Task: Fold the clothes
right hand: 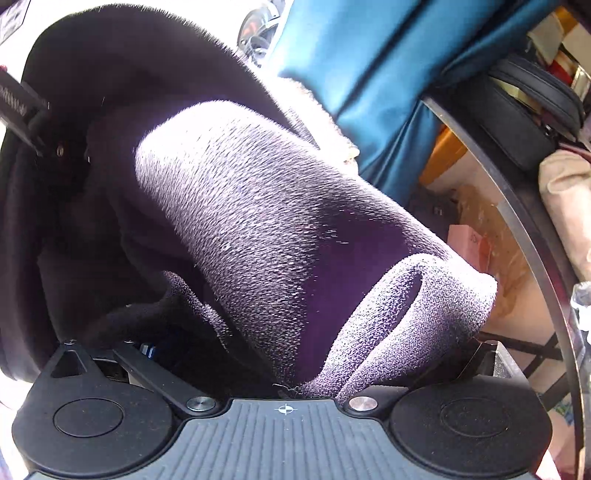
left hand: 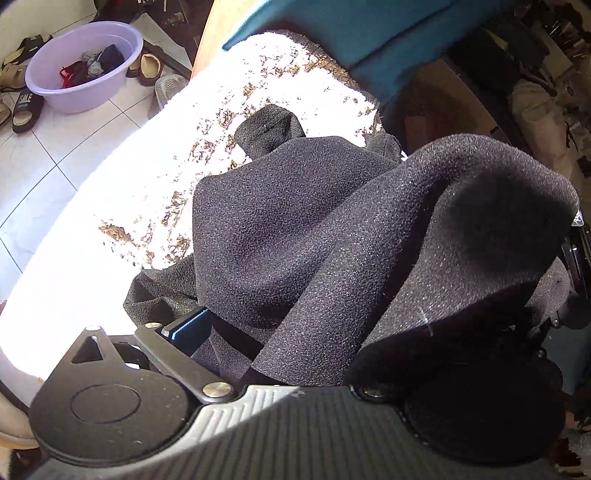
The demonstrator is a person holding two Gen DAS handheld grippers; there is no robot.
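A dark grey fleece garment (left hand: 280, 221) is bunched over my left gripper (left hand: 291, 314) and trails onto a sunlit white blanket (left hand: 155, 162). Only one blue finger (left hand: 190, 328) shows at the cloth's edge; the tips are buried, and the cloth runs between the jaws, so the gripper looks shut on it. In the right wrist view the same garment (right hand: 240, 206) hangs lifted off the bed, draped over my right gripper (right hand: 295, 332), which seems shut on the fabric gathered at its base. A looped hem (right hand: 424, 295) sticks out to the right. Both grippers are close together.
A lavender basin (left hand: 122, 40) with small clothes stands on the tiled floor at the far left, with slippers (left hand: 26, 110) around it. Teal fabric (left hand: 369, 33) (right hand: 369, 55) lies behind the blanket. A metal rail (right hand: 517, 206) and cluttered bags (right hand: 524, 122) stand at the right.
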